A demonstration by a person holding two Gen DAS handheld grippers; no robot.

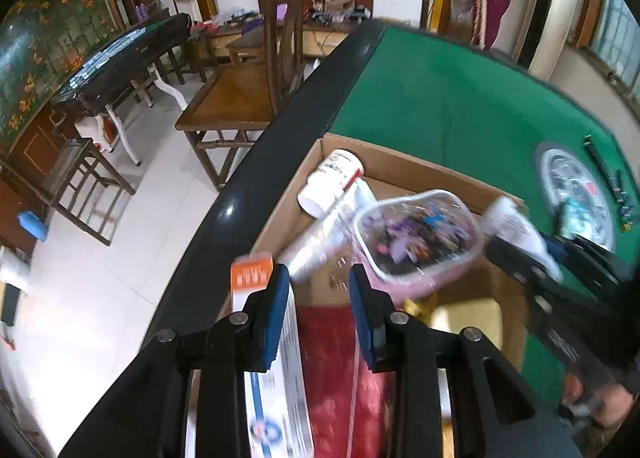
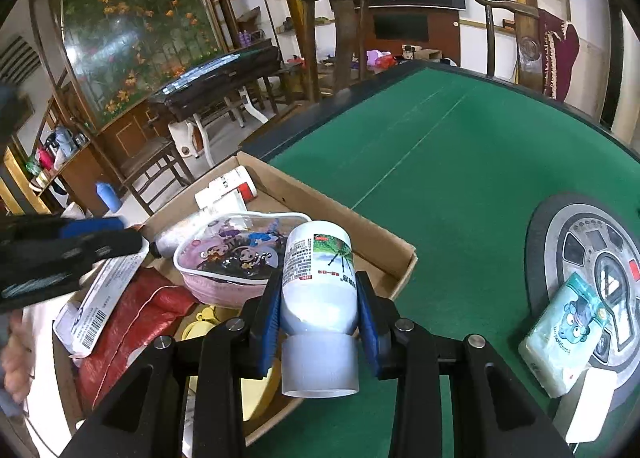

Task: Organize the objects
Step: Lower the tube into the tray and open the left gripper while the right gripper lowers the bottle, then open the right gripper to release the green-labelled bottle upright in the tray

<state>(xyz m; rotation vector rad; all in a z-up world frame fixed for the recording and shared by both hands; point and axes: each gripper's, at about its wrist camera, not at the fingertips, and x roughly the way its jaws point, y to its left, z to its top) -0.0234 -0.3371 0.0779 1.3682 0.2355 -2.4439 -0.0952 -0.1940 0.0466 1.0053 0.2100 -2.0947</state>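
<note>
The right gripper (image 2: pixel 318 314) held a white bottle (image 2: pixel 318 278) between its blue fingers (image 2: pixel 270 310), which were closed partway onto the bottle's waist and pressed it on both sides. The bottle's long axis ran along the line of the fingers: its cap end pointed back toward the hand, and its flat base pointed forward and away, toward the cardboard box (image 2: pixel 400 254). The bottle hung just over the box's near right wall, by the counter (image 2: pixel 460 161) corner where the green felt met the dark rim. The box already held a pink clear-lidded case (image 2: pixel 232 262), a red mesh bag (image 2: pixel 132 322), a flat carton (image 2: pixel 104 294) and another white bottle (image 2: pixel 228 185) lying at the far corner.

The left gripper (image 1: pixel 318 310) stood over the box's near left side. Its fingers (image 1: pixel 276 314) were partly open with nothing between them, though the left one lay against the carton's edge; whether it pressed there could not be told. The right hand was the nearer to the open space in the box, so lowering the bottle forward and down seemed the likely move. A tissue pack (image 2: pixel 564 338) lay on the counter's round centre panel (image 2: pixel 560 217), well apart from the box.
</note>
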